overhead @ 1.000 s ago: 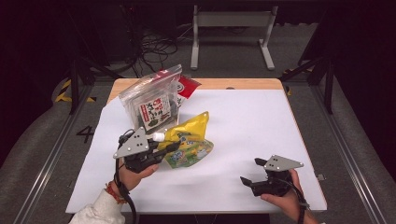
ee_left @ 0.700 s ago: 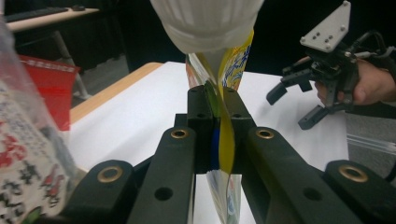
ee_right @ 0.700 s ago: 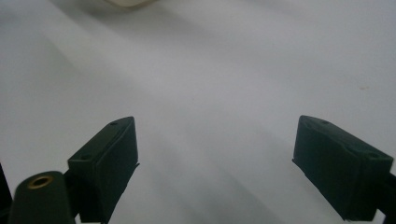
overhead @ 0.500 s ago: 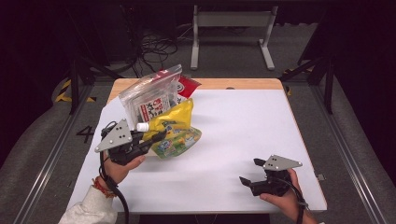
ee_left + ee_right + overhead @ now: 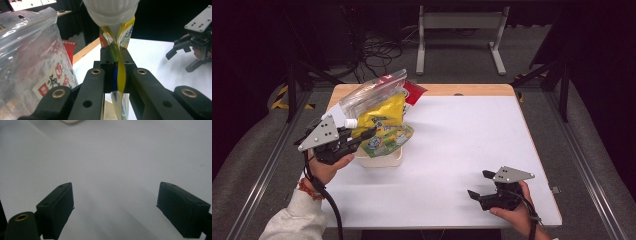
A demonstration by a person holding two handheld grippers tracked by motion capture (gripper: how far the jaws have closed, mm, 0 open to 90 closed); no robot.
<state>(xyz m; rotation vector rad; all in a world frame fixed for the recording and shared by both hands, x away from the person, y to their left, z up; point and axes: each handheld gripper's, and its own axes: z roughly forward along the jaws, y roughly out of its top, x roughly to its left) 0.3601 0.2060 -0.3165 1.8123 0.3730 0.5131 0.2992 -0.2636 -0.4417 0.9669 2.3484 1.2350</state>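
Yellow foil pouch (image 5: 384,120), glossy and flat with a white screw cap (image 5: 350,122), is pinched edge-on between the black jaws of the left gripper (image 5: 362,136). In the left gripper view the pouch (image 5: 121,75) runs up through the closed pads, its cap (image 5: 111,11) just above them and cut off by the top edge; the print on the pouch is too small and blurred to read. From the high view the pouch sticks out ahead of the jaws, lifted off the white table (image 5: 472,150), its green-printed lower end over a shallow white tray (image 5: 379,159) that it mostly hides. Beside the gripper stands a crinkled clear plastic bag (image 5: 30,62) holding a red-and-white packet; the pouch covers part of it from above. The right gripper (image 5: 477,186) rests well apart, near the table's front edge, in the person's hand. Its jaws stand wide in the right gripper view (image 5: 115,207), with bare matte table between the blocky black pads.
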